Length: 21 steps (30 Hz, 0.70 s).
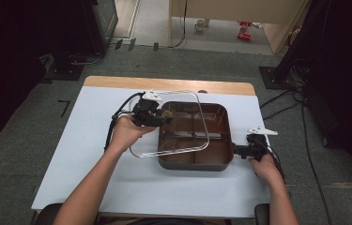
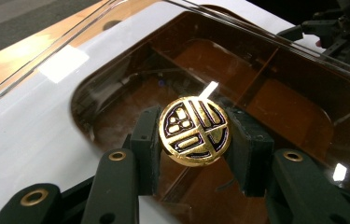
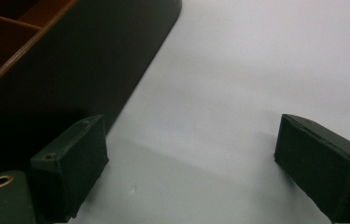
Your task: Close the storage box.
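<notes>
Left gripper view: my left claw [image 2: 194,140] is clamped on the round gold knob [image 2: 194,130] of a clear lid [image 2: 303,60] (both pads press its sides), holding the lid over the brown divided tray [image 1: 220,140], offset toward the tray's left edge. My right claw [image 3: 189,172] stands open at the tray's right wall, low over the white tabletop [image 1: 94,154], nothing between its pads.
</notes>
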Available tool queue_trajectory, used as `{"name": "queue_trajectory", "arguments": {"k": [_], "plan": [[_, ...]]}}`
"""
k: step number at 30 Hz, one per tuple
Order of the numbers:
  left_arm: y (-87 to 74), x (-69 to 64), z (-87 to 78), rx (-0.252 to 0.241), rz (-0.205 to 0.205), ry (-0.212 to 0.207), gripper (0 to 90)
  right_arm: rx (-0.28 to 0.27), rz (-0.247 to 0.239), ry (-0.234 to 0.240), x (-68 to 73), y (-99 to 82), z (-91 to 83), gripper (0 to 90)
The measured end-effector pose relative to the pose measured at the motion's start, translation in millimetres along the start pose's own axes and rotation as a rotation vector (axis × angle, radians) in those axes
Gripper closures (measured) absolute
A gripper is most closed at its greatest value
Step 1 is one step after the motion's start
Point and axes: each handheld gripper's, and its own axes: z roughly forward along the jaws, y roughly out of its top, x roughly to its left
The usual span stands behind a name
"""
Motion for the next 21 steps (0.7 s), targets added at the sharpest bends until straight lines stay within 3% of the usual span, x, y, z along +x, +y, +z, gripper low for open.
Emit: {"name": "queue_trajectory", "arguments": {"k": [13, 21], "plan": [[10.2, -29.1, 45.5, 0.041, 0.066, -0.048, 59.5, -0.001, 0.000, 0.000, -0.1, 0.0, 0.1, 8.8], [14.9, -39.5, 70.6, 0.071, 0.113, -0.045, 59.5, -0.001, -0.001, 0.000, -0.1, 0.0, 0.0, 8.8]]}}
